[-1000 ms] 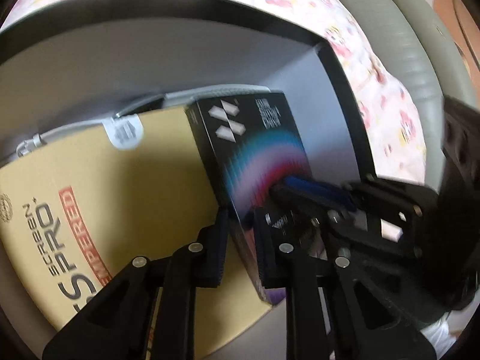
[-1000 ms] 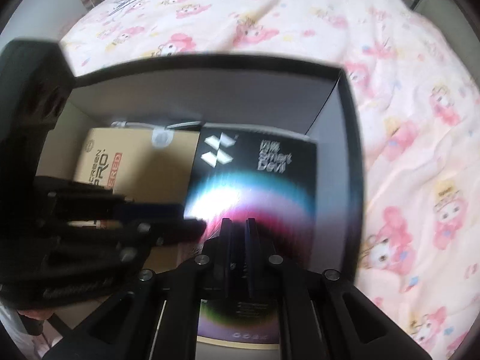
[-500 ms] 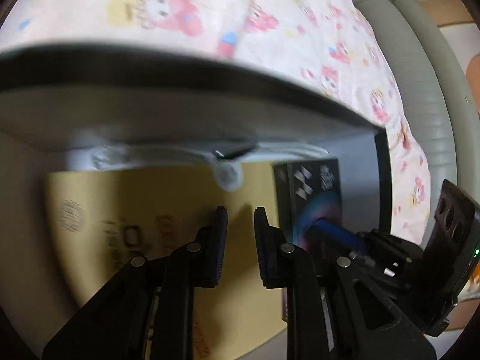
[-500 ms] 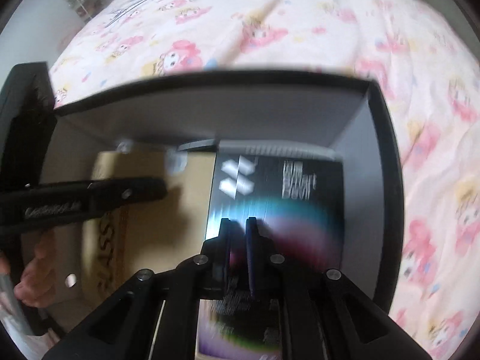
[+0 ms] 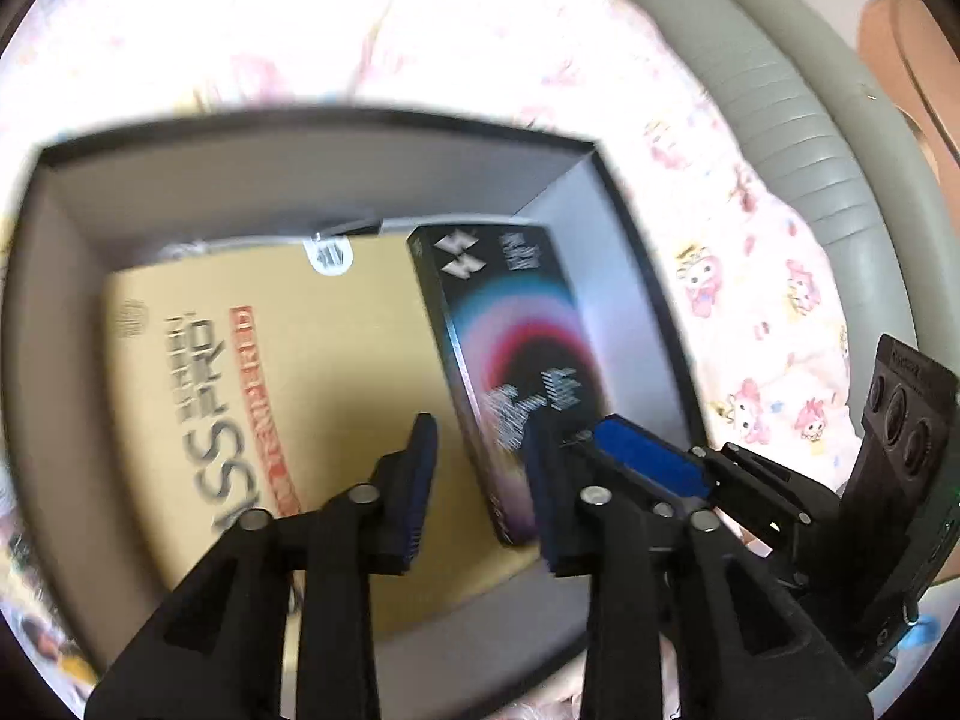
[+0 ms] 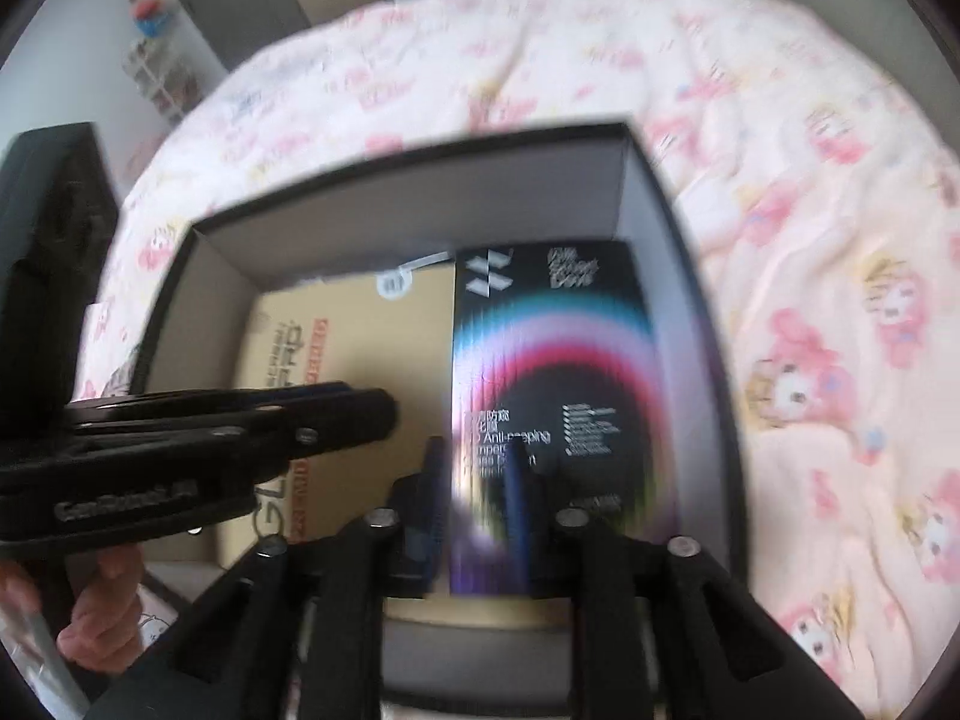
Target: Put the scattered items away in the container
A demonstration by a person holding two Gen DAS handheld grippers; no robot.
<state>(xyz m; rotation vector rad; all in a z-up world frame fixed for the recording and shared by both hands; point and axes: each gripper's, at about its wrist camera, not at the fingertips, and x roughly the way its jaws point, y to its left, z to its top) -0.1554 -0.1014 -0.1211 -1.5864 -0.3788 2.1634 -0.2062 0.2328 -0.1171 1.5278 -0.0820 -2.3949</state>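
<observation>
A black-walled container [image 5: 312, 138] sits on the bed. It also shows in the right wrist view [image 6: 414, 150]. Inside lie a flat tan box with red lettering [image 5: 252, 360] [image 6: 360, 354] and a black box with a rainbow arc [image 5: 516, 336] [image 6: 552, 360], which rests on the tan box against the right wall. My left gripper [image 5: 480, 474] is open and empty above the boxes. My right gripper [image 6: 477, 480] is open over the near end of the black box, holding nothing. The left gripper also shows in the right wrist view [image 6: 240, 420].
A pink cartoon-print bedspread [image 6: 810, 300] surrounds the container. A grey padded headboard [image 5: 798, 138] runs along the right in the left wrist view. Shelves and doors [image 6: 162, 60] stand beyond the bed.
Both grippers have pulled back and up from the container and their jaws have opened. The black box, held upright by the left gripper a second ago, now lies released on the tan box.
</observation>
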